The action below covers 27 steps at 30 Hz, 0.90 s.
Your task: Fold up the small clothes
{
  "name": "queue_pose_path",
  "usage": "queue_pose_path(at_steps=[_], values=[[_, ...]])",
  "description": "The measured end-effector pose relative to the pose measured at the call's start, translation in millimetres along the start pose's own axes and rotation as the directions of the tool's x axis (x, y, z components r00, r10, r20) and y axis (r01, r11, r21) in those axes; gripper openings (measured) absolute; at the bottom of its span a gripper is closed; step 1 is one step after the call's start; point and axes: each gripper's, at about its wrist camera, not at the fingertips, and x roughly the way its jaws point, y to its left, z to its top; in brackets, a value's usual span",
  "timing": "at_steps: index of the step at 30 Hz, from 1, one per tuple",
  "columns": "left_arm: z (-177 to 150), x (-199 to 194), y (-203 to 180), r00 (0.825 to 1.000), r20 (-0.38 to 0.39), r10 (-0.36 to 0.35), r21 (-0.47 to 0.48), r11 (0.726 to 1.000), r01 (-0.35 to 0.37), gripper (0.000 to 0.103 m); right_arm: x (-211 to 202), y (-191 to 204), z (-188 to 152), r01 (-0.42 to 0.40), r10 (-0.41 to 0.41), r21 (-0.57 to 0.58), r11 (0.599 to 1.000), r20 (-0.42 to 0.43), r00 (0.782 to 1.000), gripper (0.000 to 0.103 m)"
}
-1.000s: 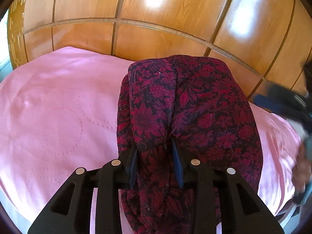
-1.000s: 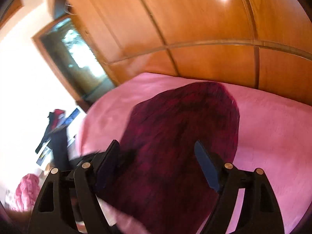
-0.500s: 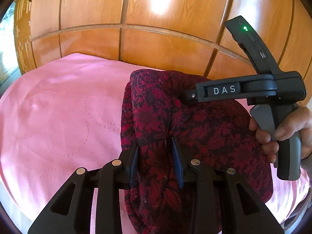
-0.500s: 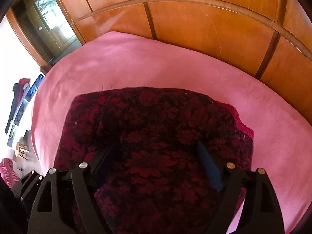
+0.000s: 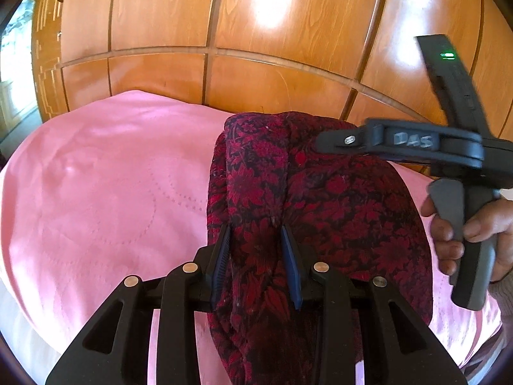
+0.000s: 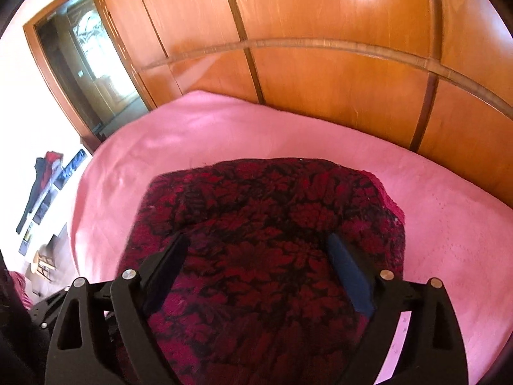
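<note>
Left wrist view: a dark red floral cloth garment [image 5: 320, 211], folded on the pink bedspread [image 5: 112, 176], is clamped at its near fold by the left gripper [image 5: 256, 250]. Right gripper [image 6: 256, 269] fingers have just been spreading above it, nothing pinched. A fresh edge must probably be gripped for the next fold.

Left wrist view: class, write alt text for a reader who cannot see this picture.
The left gripper pinches a raised fold of a dark red flowered cloth lying on a pink bedspread. To the right, a hand holds the right gripper over the cloth's far edge. Wooden panels fill the background.
</note>
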Motion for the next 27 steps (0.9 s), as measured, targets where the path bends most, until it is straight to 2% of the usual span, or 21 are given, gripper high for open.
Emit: queue_pose_path(at_steps=[1, 3, 9, 14, 18, 21, 23, 24, 27], values=[[-0.7, -1.3, 0.8, 1.000, 0.002, 0.009, -0.004, 1.000, -0.009, 0.038, -6.3, 0.4, -1.2, -0.007, 0.007, 0.006, 1.000, 0.012, 1.000, 0.093], [-2.6, -4.0, 2.7, 1.000, 0.011, 0.017, -0.013, 1.000, -0.017, 0.045, -19.4, -0.8, -6.1, -0.023, 0.022, 0.028, 0.999, 0.035, 0.999, 0.093], [-4.0, -5.1, 4.4, 1.000, 0.006, 0.016, -0.013, 1.000, -0.016, 0.045, -56.9, -22.8, -39.5, -0.062, 0.051, 0.140, 0.988, 0.081, 0.995, 0.095], [-5.4, -2.9, 6.0, 1.000, -0.003, 0.011, -0.017, 1.000, -0.011, 0.045, -71.5, -41.1, -68.1, -0.097, 0.077, 0.238, 0.966, 0.092, 0.993, 0.095], [-6.5, 1.9, 7.6, 1.000, -0.014, 0.012, -0.011, 1.000, -0.013, 0.045, -63.1, -48.5, -82.5, -0.131, 0.114, 0.301, 0.944, 0.074, 0.991, 0.095], [-9.6, 14.7, 17.9, 0.999, -0.044, 0.011, -0.032, 0.999, -0.012, 0.054, -32.6, -43.9, -88.1, -0.120, 0.129, 0.307, 0.944, -0.008, 0.992, 0.099], [-13.4, 26.9, 34.1, 0.996, -0.079, -0.031, -0.083, 0.996, 0.025, 0.055, -18.7, -40.6, -90.8, -0.116, 0.127, 0.301, 0.947, -0.018, 0.992, 0.101], [-13.5, 28.8, 38.5, 0.996, -0.080, -0.049, -0.096, 0.995, 0.041, 0.058, -16.2, -42.0, -90.7, -0.145, 0.156, 0.318, 0.937, -0.010, 0.988, 0.101], [-12.7, 31.9, 47.8, 0.991, -0.081, -0.105, -0.087, 0.991, 0.097, 0.058, -21.4, -49.2, -90.2, -0.205, 0.213, 0.345, 0.916, 0.016, 0.977, 0.101]])
